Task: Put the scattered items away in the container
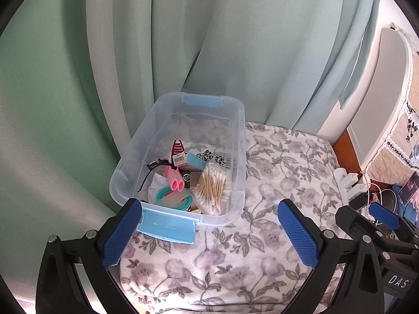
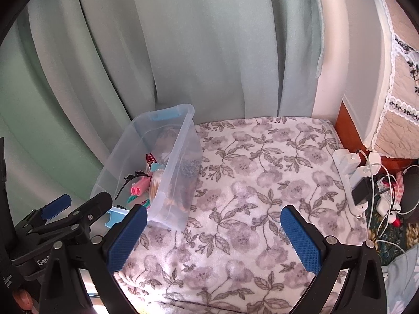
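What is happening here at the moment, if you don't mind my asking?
A person is tidying small items into a clear plastic bin on a floral blanket. Cotton swabs, pink tubes, a teal coil and a small box already sit inside. The left gripper and right gripper are both open and empty.

From my right wrist camera, the clear plastic container's (image 2: 180, 157) frosted wall blurs whatever lies against it into dark smudges I cannot identify. The bag of wooden cotton swabs (image 1: 213, 187) covers some tan item beneath. The tangle of white chargers and cables (image 2: 371, 183) runs off the frame's right edge.
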Demonstrator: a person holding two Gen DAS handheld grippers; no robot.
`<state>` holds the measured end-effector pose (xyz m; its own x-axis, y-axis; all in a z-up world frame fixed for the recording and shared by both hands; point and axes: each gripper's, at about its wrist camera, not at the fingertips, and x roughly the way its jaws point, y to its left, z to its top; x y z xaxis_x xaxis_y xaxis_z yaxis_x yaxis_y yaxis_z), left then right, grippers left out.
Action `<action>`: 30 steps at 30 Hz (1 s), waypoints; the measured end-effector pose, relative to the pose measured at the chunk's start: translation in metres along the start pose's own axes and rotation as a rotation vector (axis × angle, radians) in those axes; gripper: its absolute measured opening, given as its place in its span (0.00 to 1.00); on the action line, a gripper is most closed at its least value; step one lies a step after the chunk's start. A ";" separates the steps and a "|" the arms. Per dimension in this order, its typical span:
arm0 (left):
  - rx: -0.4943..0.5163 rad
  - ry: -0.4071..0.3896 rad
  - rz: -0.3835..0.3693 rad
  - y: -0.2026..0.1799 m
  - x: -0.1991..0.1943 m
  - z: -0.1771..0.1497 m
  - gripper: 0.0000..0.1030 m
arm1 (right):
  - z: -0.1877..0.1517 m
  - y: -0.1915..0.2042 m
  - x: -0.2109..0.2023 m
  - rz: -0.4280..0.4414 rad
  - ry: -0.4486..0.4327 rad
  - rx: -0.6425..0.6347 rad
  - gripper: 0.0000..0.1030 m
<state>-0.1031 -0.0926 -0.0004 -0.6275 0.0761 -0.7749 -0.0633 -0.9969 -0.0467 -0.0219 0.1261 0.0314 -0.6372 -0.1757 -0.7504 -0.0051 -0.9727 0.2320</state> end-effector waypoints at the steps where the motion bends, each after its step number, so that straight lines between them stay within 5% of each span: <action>1: 0.003 0.001 0.000 0.000 -0.001 0.000 1.00 | 0.000 0.000 -0.002 0.000 -0.002 0.001 1.00; 30: 0.004 0.028 -0.026 -0.007 -0.005 -0.017 1.00 | -0.019 -0.006 -0.020 -0.045 -0.023 0.002 1.00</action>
<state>-0.0863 -0.0859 -0.0066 -0.6035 0.1018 -0.7908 -0.0831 -0.9944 -0.0646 0.0055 0.1328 0.0331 -0.6538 -0.1284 -0.7457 -0.0356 -0.9792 0.1997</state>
